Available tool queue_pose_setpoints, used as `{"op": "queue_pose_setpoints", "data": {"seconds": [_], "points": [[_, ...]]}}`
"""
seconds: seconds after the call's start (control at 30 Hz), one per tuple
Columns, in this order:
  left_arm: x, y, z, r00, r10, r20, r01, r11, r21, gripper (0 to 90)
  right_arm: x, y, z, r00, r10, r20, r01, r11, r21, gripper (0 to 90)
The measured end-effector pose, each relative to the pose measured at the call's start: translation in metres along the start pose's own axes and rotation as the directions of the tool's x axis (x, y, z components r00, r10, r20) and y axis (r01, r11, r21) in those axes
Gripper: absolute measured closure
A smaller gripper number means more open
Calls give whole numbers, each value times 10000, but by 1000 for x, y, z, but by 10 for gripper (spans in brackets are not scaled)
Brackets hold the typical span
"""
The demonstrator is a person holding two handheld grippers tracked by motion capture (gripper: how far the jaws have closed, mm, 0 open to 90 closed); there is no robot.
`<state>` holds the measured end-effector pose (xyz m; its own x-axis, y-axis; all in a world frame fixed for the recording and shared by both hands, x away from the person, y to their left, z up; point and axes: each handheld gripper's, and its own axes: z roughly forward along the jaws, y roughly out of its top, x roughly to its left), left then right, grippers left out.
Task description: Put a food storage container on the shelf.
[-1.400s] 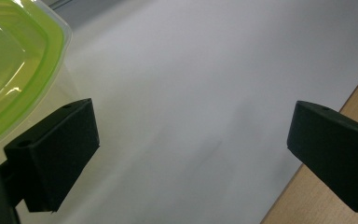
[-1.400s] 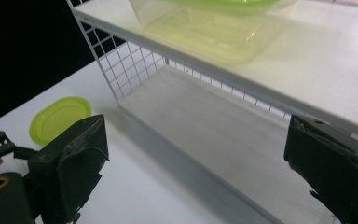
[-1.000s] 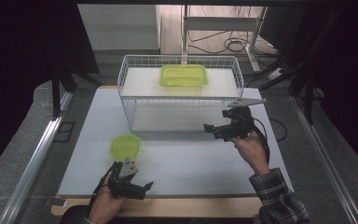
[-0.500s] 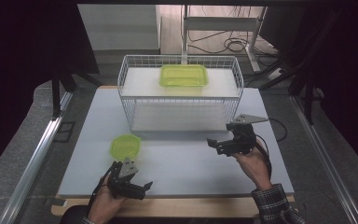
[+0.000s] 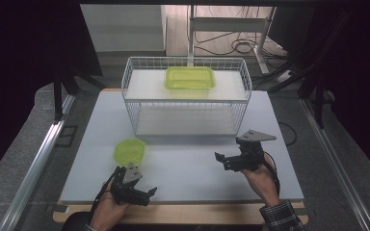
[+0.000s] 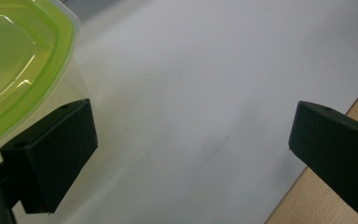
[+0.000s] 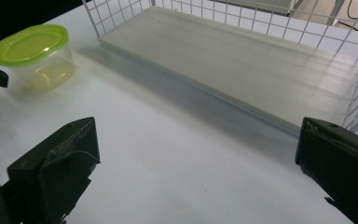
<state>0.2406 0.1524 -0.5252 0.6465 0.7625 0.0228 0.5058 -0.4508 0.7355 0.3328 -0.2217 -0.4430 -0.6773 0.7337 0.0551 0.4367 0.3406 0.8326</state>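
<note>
The right gripper (image 5: 225, 161) has moved back from the wire basket (image 5: 185, 102), its jaws spread wide. The left gripper (image 5: 142, 195) (also spread) stays beside the round container (image 5: 129, 150) on the table (image 5: 192, 168).

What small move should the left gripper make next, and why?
Probably ease the left gripper forward and left so its open jaws straddle the round green-lidded container. It holds nothing, and the container sits just off its left jaw.

A white wire rack (image 5: 185, 96) stands at the far middle of the white table (image 5: 270, 115). On the rack's upper shelf lies 1 rectangular green-lidded container (image 5: 190, 77). Behind the rack, cables (image 5: 243, 45) cross the floor.
</note>
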Motion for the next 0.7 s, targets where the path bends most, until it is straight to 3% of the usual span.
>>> {"op": "queue_pose_setpoints", "data": {"seconds": [0.2, 0.7], "points": [[0, 0, 0, 9999, 115, -93, -114, 9999, 48, 11, 3, -12, 2, 9998, -114, 163, 112, 9998, 137, 0], [-1, 0, -1, 9997, 230, -114, -230, 9997, 6, 13, 13, -48, 13, 9986, -534, -18, 533, 9933, 1028, 0]]}}
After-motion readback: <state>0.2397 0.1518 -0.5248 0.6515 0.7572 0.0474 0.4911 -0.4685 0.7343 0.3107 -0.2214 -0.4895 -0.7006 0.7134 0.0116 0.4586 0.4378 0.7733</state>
